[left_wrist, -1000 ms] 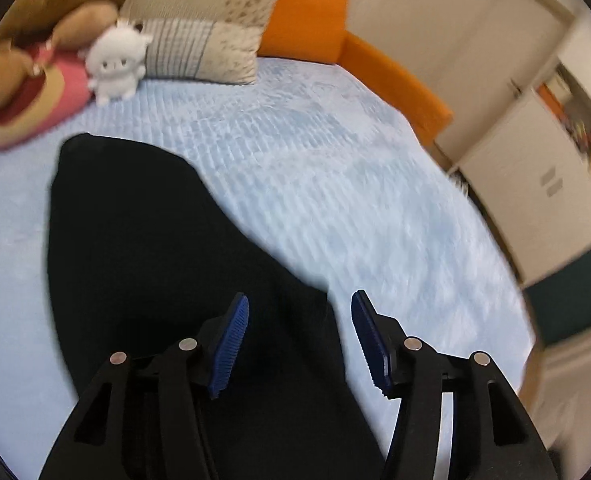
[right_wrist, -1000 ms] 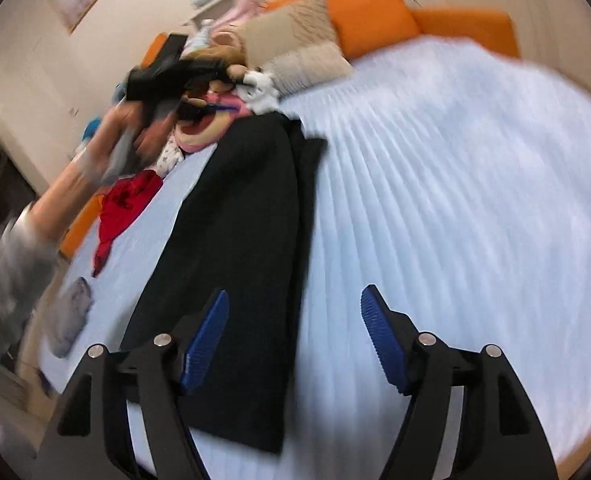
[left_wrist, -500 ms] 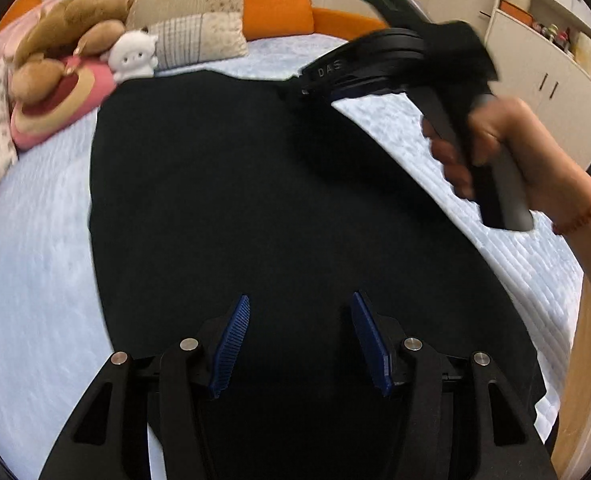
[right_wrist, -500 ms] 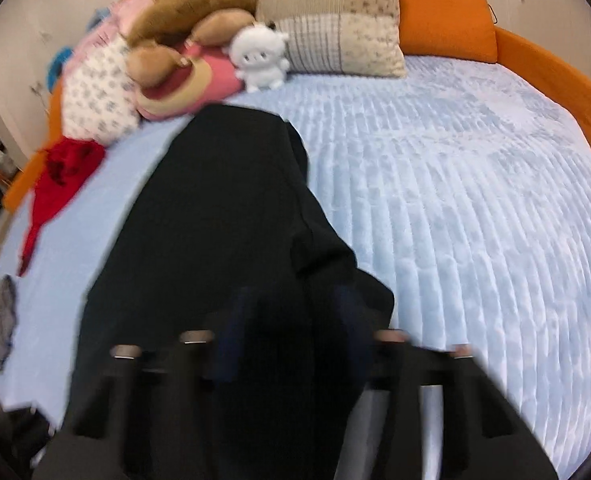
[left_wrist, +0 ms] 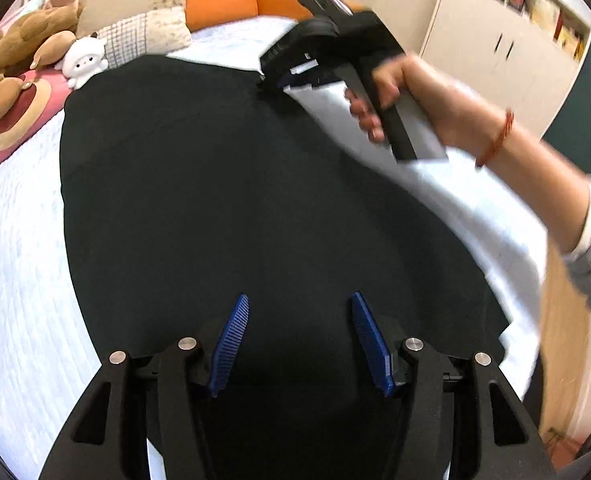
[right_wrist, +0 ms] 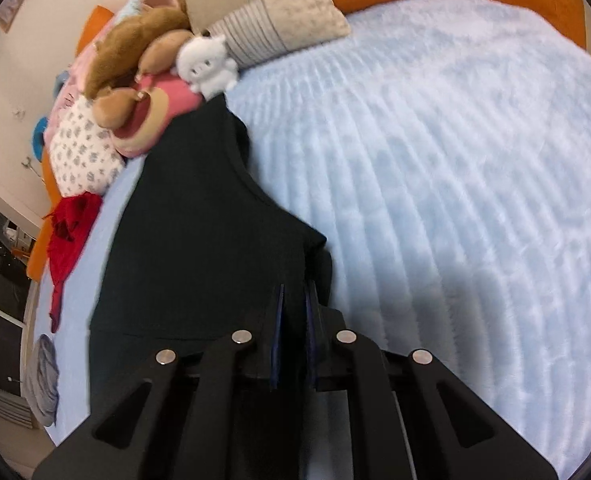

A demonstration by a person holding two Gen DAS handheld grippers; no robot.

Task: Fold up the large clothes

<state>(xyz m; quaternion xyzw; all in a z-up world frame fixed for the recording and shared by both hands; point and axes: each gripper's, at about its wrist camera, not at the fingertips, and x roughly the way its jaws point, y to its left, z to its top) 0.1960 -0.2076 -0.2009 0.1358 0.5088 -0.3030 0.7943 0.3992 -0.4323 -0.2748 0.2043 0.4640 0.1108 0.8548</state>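
- Left gripper (left_wrist: 299,342): jaws spread, nothing between them. It hovers low over the near part of the black garment (left_wrist: 231,200), fingers pointing across the cloth toward the pillows (left_wrist: 135,20). Whether the blue pads (left_wrist: 231,340) touch the fabric cannot be told.
- Black garment: it lies spread on the light blue bedspread (left_wrist: 15,280), its far edge close to the white plush toy (left_wrist: 83,62) and its near edge at the side of the bed below the left gripper. The cloth looks soft, limp and light — it should drape and sag between hold points instead of keeping a shape. The ribbed bedspread probably gives some drag, so a lifted edge ought to travel better than a pulled one. Best holds are judged to be the corners and the hem, one in each gripper.
- Right gripper (right_wrist: 293,320): pressed together and pinching a raised fold at the garment's far right edge. In the left view it comes in from the right, the person's right hand (left_wrist: 407,96) wrapped round the handle with the forearm extended over the bed. In its own view the fingers point along the garment's right edge toward the plush toys.
- Off the garment — a red cloth (right_wrist: 65,224) lies at the bed's left side, well apart.
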